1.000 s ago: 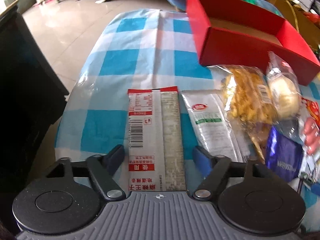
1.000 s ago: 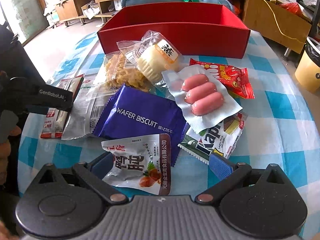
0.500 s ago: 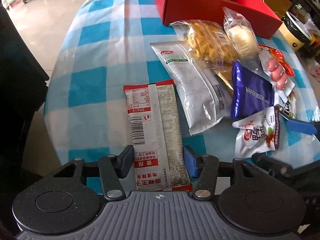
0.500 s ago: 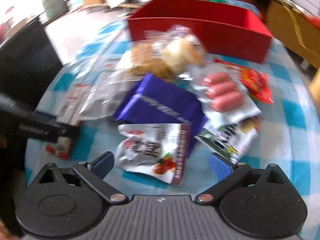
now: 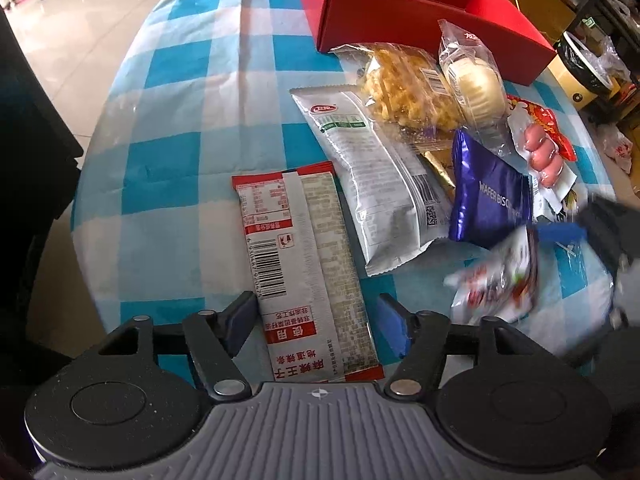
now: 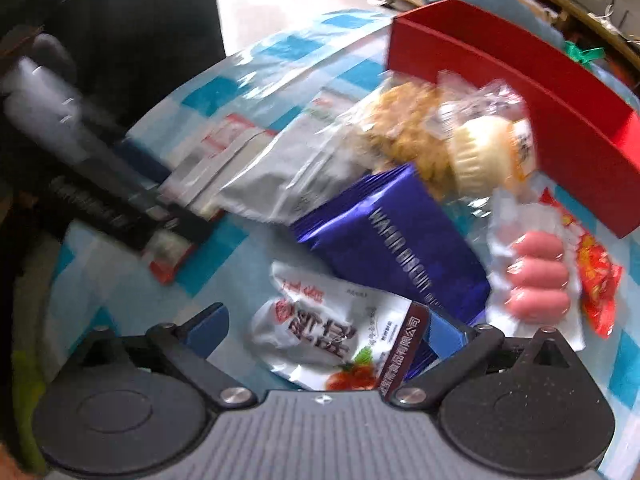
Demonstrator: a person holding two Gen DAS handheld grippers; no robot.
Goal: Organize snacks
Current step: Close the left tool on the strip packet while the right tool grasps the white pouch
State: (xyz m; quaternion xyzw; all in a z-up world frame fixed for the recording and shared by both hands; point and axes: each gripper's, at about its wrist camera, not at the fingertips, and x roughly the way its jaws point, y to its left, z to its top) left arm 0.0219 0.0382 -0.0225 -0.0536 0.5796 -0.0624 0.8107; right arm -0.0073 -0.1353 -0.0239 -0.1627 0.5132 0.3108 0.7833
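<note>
A long red-and-white snack packet (image 5: 304,264) lies flat on the checked cloth. My left gripper (image 5: 318,326) straddles its near end. The jaws are opening, and a small gap shows at the right pad. A white pouch with red print (image 6: 332,336), blurred in the left wrist view (image 5: 496,280), lies between the open jaws of my right gripper (image 6: 326,330). The left pad stands apart from it and the right pad is at its edge. Behind lie a purple wafer biscuit pack (image 6: 400,240), sausages (image 6: 540,276), a wrapped bun (image 6: 488,152) and the red box (image 5: 400,20).
A silver-white bag (image 5: 376,176) and a bag of fried snacks (image 5: 404,84) lie between the packet and the box. A red packet (image 6: 596,276) lies by the sausages. The table's cloth (image 5: 180,120) drops off at the left to the floor. A bin (image 5: 580,76) stands far right.
My left jaws narrowed on the long packet, then widened again. My right gripper rolled and came closer over the white pouch, which now shows blurred.
</note>
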